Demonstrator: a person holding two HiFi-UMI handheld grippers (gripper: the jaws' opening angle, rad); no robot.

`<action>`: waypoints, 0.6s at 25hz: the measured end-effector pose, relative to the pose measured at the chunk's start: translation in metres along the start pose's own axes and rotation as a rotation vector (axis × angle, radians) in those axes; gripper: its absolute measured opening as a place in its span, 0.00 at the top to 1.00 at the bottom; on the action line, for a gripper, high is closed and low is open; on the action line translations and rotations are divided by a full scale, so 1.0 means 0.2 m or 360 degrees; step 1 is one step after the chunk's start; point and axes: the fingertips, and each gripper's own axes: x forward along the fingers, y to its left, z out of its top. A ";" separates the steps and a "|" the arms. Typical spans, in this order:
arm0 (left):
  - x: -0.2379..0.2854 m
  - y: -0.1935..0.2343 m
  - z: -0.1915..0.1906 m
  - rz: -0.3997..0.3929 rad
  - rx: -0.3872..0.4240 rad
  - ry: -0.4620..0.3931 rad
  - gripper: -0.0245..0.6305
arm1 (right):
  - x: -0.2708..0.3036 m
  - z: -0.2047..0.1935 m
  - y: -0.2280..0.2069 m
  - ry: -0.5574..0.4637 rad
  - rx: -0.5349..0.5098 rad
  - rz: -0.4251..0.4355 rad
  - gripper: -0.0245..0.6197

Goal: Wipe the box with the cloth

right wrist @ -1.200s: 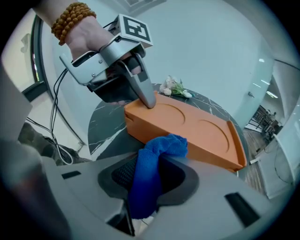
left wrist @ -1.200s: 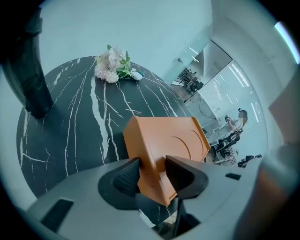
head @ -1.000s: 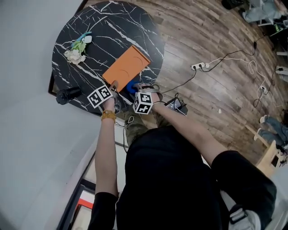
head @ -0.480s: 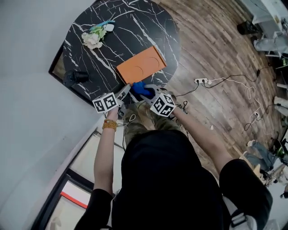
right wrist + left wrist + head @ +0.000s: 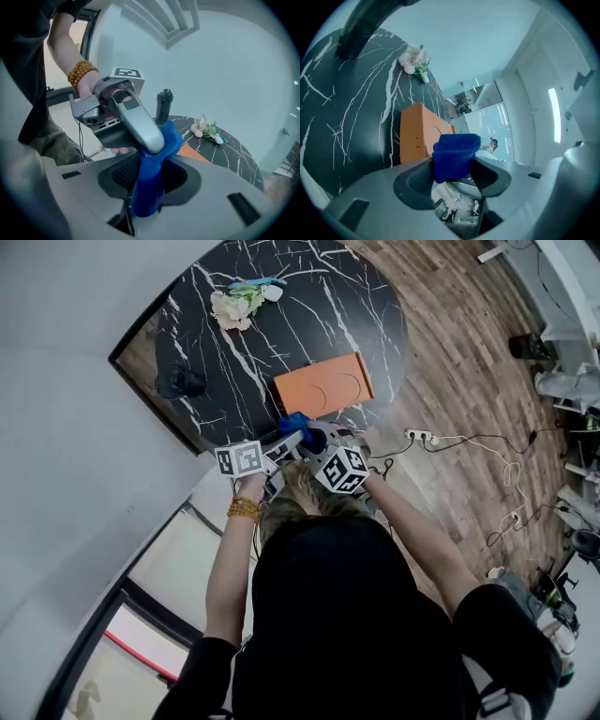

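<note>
The blue cloth (image 5: 293, 425) is held up just past the near edge of the worktop (image 5: 356, 296). It is close to the box (image 5: 323, 390), at 7 o'clock from it.

The right tool (image 5: 151, 173) is closed tight on the low part of the cloth. The cloth stands up out of its jaws in a bunch. In the head view this tool sits at 5 o'clock from the cloth.

The left tool (image 5: 452, 161) comes in at 8 o'clock from the cloth. Its jaws stand wide apart and have just been closing a little. The top of the cloth is between them and fills the gap. I cannot tell if they squeeze it yet.

The box is orange and lies flat on the worktop, near the edge at 5 o'clock. Its top has two curved lines on it.

The worktop is round and black with thin white lines. Some flowers (image 5: 236, 304) lie on it at 10 o'clock from the box, well apart from it. A black bottle (image 5: 183, 382) stands at 9 o'clock from the box, by the worktop's edge.

The person wears a black top, with yellow beads (image 5: 246, 510) on the left wrist.

The floor (image 5: 450, 390) is brown wood. A white plug strip (image 5: 417, 436) with cords lies on it at 4 o'clock from the box.
</note>
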 end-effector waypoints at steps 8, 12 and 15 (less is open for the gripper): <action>-0.15 0.10 0.19 0.0019 -0.0154 -0.0254 0.77 | 0.19 0.07 -0.01 0.0076 -0.0091 0.0133 0.68; -0.28 0.23 0.38 0.0194 -0.0093 -0.0473 0.78 | 0.10 -0.07 -0.18 0.0164 0.0115 0.0008 0.68; -0.25 0.33 0.50 0.0261 -0.0031 -0.0450 0.78 | 0.00 -0.26 -0.35 0.0283 0.0371 -0.0159 0.68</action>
